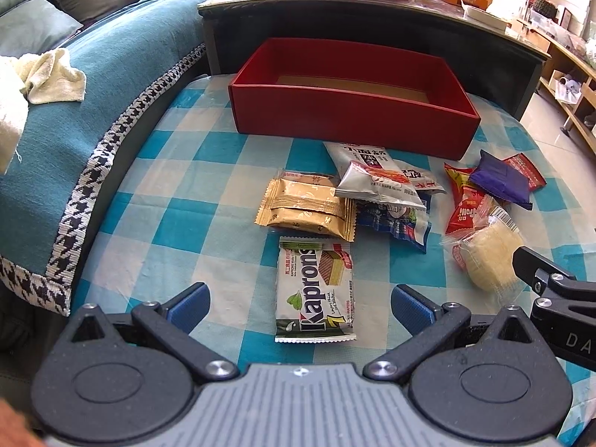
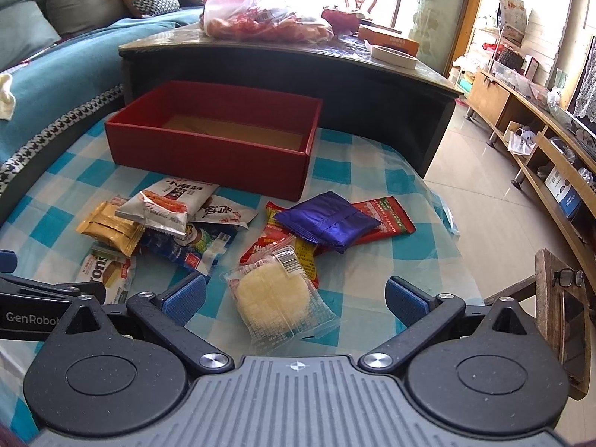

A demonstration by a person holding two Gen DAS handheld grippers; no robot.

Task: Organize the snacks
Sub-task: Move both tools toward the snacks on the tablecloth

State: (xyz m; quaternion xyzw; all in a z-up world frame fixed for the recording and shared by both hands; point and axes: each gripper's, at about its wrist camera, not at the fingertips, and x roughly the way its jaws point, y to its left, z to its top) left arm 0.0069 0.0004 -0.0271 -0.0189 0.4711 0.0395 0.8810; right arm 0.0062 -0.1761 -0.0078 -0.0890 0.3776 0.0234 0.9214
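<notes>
An empty red box (image 1: 350,119) (image 2: 208,149) stands at the back of the checked tablecloth. Several snack packets lie in front of it. My left gripper (image 1: 298,307) is open, its blue pads on either side of a white Kaprons wafer pack (image 1: 314,290). Beyond lie a gold biscuit pack (image 1: 307,206) and silver packs (image 1: 376,180). My right gripper (image 2: 294,298) is open around a clear-wrapped pale round cake (image 2: 275,298) (image 1: 491,257). A purple pack (image 2: 327,221) and red packs (image 2: 387,216) lie behind it.
A dark coffee table (image 2: 298,70) with a bag of snacks (image 2: 260,11) stands behind the box. A teal sofa (image 1: 74,111) with a cream cloth (image 1: 48,74) is on the left. Tiled floor (image 2: 484,205) and a wooden shelf unit (image 2: 540,156) are on the right.
</notes>
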